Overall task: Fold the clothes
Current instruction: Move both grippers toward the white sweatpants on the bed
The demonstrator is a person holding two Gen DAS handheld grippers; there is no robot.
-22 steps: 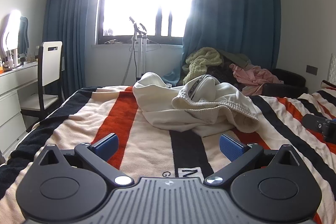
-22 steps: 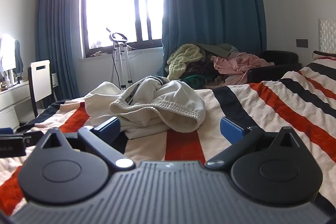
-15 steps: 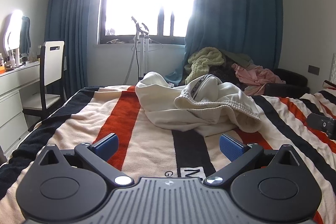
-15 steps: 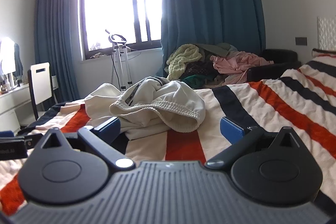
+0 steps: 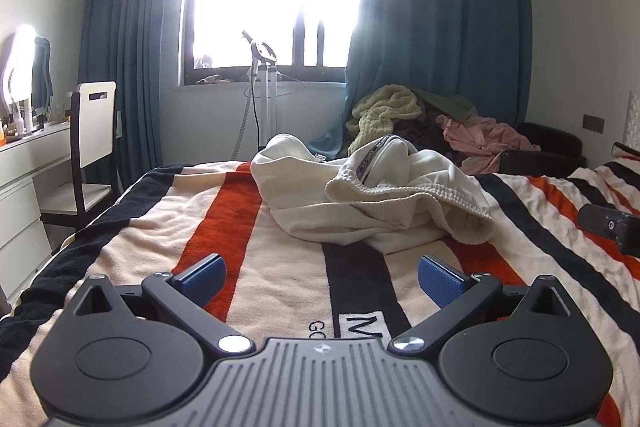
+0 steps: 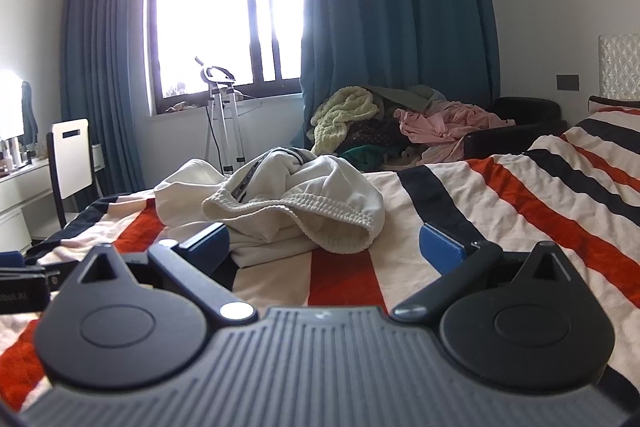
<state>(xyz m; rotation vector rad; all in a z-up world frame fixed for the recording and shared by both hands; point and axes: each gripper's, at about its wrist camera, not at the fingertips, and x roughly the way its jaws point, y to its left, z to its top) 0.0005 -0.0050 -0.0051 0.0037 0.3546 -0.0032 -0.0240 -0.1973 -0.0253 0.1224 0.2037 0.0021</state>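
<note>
Both claws are spread wide and hold nothing: the left claw (image 5: 320, 281) and right claw (image 6: 324, 247) sit low over the striped bed (image 5: 280, 267), the crumpled cream sweatshirt (image 5: 372, 199) lying just ahead of them.

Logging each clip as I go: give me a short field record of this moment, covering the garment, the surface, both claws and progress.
garment: cream sweatshirt, crumpled in a heap, ribbed hem turned up
surface: striped blanket in cream, red and black on the bed
left claw: open, nothing between its fingers, short of the sweatshirt
right claw: open, nothing gripped, sweatshirt just ahead
background: clothes pile beyond the bed, under the blue curtain
progress: folding not started
</note>
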